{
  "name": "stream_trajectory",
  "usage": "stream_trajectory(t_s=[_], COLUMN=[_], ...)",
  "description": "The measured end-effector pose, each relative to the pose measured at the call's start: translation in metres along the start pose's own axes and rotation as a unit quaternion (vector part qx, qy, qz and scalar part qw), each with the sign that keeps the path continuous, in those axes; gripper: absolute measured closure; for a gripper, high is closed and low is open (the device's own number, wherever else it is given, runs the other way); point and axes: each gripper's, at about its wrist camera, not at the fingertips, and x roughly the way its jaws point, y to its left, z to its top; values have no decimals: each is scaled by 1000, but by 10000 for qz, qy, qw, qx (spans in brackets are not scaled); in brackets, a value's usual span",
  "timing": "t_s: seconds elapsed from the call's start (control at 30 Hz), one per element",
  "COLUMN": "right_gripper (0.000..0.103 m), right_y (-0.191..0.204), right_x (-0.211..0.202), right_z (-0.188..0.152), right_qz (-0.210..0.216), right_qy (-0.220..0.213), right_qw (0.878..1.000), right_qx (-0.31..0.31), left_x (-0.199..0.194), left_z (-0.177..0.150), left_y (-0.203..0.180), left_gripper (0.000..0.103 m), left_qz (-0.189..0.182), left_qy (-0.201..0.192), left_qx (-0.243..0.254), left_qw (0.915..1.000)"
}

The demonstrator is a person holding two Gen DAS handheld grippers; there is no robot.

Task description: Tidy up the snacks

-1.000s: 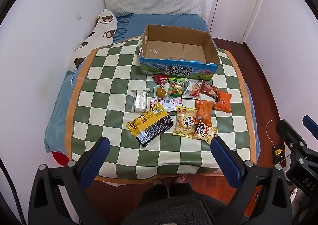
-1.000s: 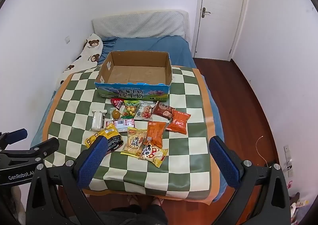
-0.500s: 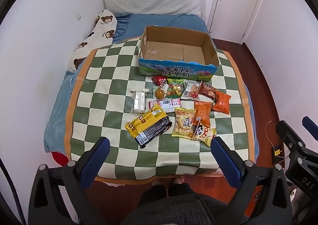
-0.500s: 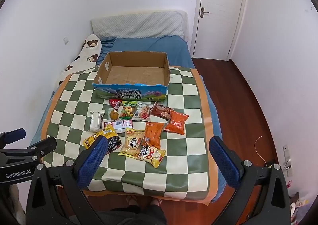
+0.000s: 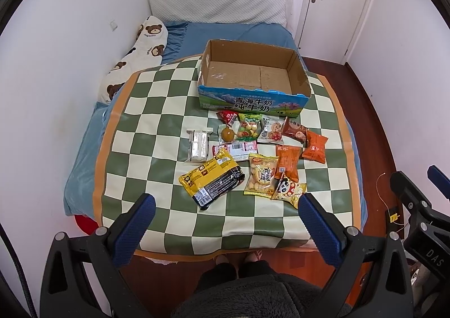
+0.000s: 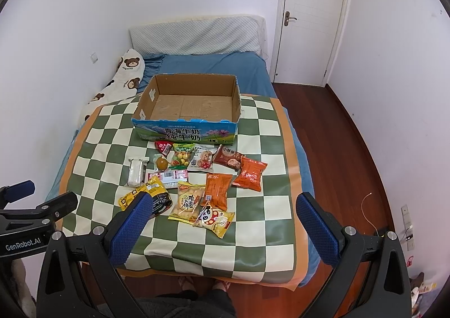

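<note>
Several snack packets lie on a green checked mat on the bed, just in front of an empty cardboard box. Among them are a yellow-and-black pack, a yellow biscuit bag, an orange packet and a white wrapped bar. The box and the snacks, such as the panda packet, also show in the right wrist view. My left gripper is open and empty, held above the mat's near edge. My right gripper is open and empty, beside it to the right.
A bear-print pillow lies at the left wall. A white door stands at the back right, with wooden floor to the right of the bed. My legs and feet are at the bed's near edge.
Both views have shifted slightly back and up; the mat and snacks sit a little higher in the frames. Both grippers stay open and empty.
</note>
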Motion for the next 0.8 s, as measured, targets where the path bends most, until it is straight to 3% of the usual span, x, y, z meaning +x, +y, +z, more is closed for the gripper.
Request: stream_trajectory(t_s=[0.8], right_gripper=[0], right_y=[-2], right_x=[-5], right_z=[1], right_qz=[-1], right_qy=[-51], right_qw=[10000], right_qx=[13], left_x=[-5], left_z=[2], left_y=[4], left_gripper=[0], left_qz=[-12], left_qy=[-33], left_qx=[-5], left_qw=[10000])
